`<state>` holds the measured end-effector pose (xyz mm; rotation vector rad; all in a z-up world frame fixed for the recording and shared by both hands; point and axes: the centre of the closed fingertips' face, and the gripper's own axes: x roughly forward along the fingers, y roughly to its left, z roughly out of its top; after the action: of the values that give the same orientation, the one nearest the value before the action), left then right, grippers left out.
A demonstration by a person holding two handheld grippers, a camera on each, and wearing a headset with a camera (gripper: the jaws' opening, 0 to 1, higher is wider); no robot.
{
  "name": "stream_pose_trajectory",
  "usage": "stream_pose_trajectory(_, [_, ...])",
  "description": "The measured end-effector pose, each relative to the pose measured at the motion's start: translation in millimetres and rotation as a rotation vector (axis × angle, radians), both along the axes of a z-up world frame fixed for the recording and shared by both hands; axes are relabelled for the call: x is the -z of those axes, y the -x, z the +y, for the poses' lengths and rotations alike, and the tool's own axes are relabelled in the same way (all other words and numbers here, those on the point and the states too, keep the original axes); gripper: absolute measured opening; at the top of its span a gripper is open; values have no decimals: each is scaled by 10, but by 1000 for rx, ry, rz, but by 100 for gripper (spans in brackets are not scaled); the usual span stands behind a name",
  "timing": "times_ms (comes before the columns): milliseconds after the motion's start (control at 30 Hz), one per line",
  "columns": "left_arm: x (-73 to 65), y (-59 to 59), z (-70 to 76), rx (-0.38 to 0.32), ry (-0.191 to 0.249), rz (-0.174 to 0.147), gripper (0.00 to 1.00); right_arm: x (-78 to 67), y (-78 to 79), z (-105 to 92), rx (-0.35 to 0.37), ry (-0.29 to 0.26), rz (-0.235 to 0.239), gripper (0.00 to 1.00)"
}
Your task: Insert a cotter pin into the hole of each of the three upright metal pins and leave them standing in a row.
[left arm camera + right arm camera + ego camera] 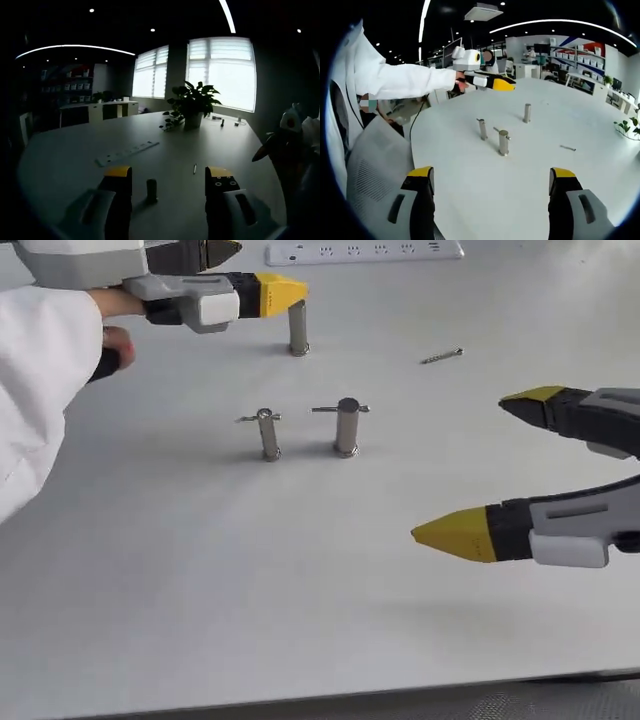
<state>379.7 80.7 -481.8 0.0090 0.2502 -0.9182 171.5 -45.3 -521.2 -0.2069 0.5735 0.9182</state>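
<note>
Metal pin (151, 191) between left gripper's (168, 176) parted jaws; cotter pin (441, 357) well aside

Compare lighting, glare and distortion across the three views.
Head view: bright, even light, sharp, with only a faint soft shadow at the base of the front right metal pin. Left gripper view: underexposed, windows glaring, table dim. Right gripper view: bright, and the fisheye bends the ceiling light strips.

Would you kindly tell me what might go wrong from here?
The bare upright pin stands between the jaws of the open left claw; an off-centre close may topple it. The loose cotter pin lies flat and thin, so the open right claw could flick it away.
</note>
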Motion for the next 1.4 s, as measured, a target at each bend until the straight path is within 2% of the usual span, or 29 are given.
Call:
stream_pose_trajectory(100, [93, -129, -43, -18, 4, 18, 55, 10, 7, 13, 2, -11, 6, 93])
stream_pose_trajectory(133, [171, -166, -52, -17, -29, 25, 53, 15, 11, 15, 1, -12, 7, 93])
stream_pose_trajectory(200, [276, -229, -65, -21, -59, 40, 50, 34, 20, 19, -1, -13, 10, 92])
stream_pose_trajectory(367, [458, -311, -131, 3, -75, 88, 44, 89, 42, 28, -1, -24, 31, 92])
stream_pose_trajectory(533, [650, -385, -169, 22, -144, 112, 38, 112, 47, 20, 4, -25, 37, 92])
stream_pose_trajectory(600, [754, -430, -146, 20, -200, 122, 34, 117, 40, 9, 11, -28, 38, 92])
stream_pose_trajectory(667, [771, -426, -185, 27, -197, 127, 32, 137, 44, 8, 13, -28, 44, 92])
stream_pose_trajectory(800, [844, -445, -210, 25, -224, 139, 28, 163, 58, 15, 15, -31, 52, 91])
stream_pose_trajectory(933, [856, -453, -222, 15, -219, 149, 22, 169, 64, 23, 20, -38, 57, 91])
stream_pose_trajectory(1067, [840, -441, -250, 15, -190, 166, 19, 184, 70, 25, 21, -42, 63, 90])
stream_pose_trajectory(1267, [874, -390, -279, 33, -198, 175, 13, 185, 69, 29, 25, -46, 64, 90])
stream_pose_trajectory(1367, [878, -387, -283, 41, -219, 152, 13, 181, 66, 27, 25, -46, 64, 89])
stream_pose_trajectory(1400, [876, -390, -276, 44, -238, 137, 12, 185, 66, 25, 25, -46, 65, 89])
